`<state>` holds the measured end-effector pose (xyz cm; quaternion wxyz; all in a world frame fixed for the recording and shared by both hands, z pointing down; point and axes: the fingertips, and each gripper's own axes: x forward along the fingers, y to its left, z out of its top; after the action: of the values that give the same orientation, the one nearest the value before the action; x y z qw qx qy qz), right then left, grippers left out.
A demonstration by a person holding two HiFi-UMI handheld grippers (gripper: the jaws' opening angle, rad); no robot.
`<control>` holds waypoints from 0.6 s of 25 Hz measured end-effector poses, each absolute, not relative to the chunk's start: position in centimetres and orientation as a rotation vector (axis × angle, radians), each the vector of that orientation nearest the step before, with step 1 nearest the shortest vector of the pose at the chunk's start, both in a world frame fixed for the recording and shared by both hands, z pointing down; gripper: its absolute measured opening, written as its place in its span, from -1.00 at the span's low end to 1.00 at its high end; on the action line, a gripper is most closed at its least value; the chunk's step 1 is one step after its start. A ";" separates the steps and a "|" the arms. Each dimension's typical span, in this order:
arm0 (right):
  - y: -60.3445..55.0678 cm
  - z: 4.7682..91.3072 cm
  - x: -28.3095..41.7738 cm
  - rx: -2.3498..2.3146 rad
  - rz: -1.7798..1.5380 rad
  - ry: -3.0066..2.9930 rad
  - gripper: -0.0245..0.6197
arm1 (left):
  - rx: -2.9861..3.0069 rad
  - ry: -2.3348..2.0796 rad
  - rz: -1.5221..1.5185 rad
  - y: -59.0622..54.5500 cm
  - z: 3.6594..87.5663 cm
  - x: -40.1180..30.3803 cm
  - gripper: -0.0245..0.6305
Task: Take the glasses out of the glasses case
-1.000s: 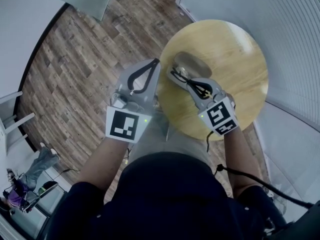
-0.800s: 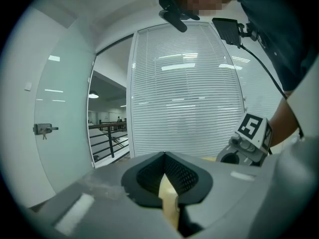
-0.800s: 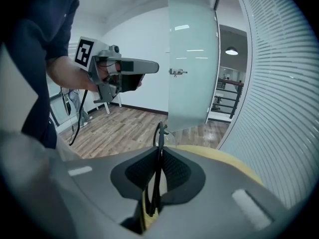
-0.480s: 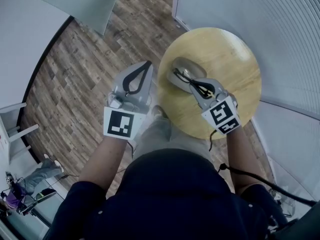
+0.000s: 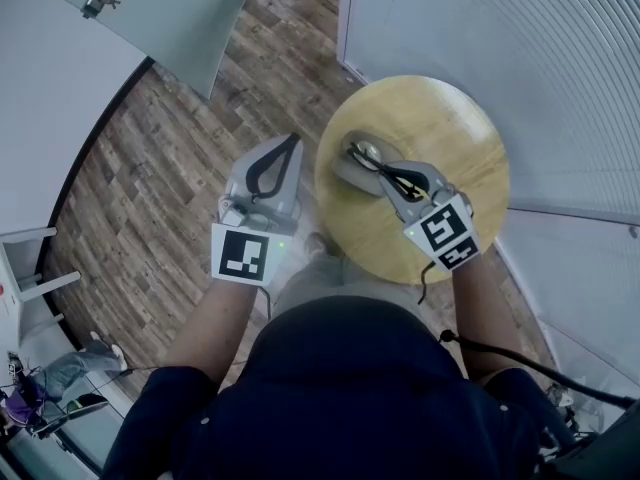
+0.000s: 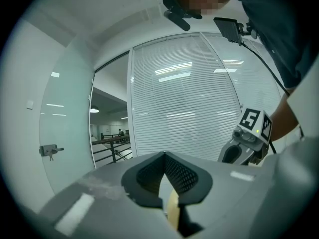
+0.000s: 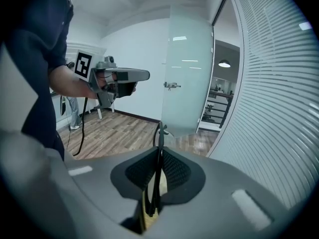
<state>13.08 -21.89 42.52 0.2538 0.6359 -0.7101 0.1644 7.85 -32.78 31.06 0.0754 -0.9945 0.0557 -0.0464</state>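
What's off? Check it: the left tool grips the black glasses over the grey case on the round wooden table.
Wrong tool: the right tool grips the black glasses over the grey case on the round wooden table. The right gripper view shows the frame pinched between its jaws; the left tool is empty.

The right gripper [image 5: 383, 171] holds the black glasses [image 5: 364, 156] over the grey case [image 5: 345, 177] on the round wooden tabletop [image 5: 455, 123].
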 end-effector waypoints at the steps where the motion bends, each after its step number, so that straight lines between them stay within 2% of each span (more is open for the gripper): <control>1: -21.9 42.0 13.0 1.733 0.438 -1.927 -0.81 | -2.980 0.168 -0.131 -32.8 30.7 7.7 -0.91; 15: -19.5 36.4 12.6 1.829 0.352 -1.882 -0.81 | -3.012 0.103 -0.001 -31.4 25.1 6.6 -0.91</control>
<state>12.57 -19.50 36.42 0.2444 0.6698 -0.6892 0.1288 6.60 -31.41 25.10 0.0641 -0.9974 0.0342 -0.0005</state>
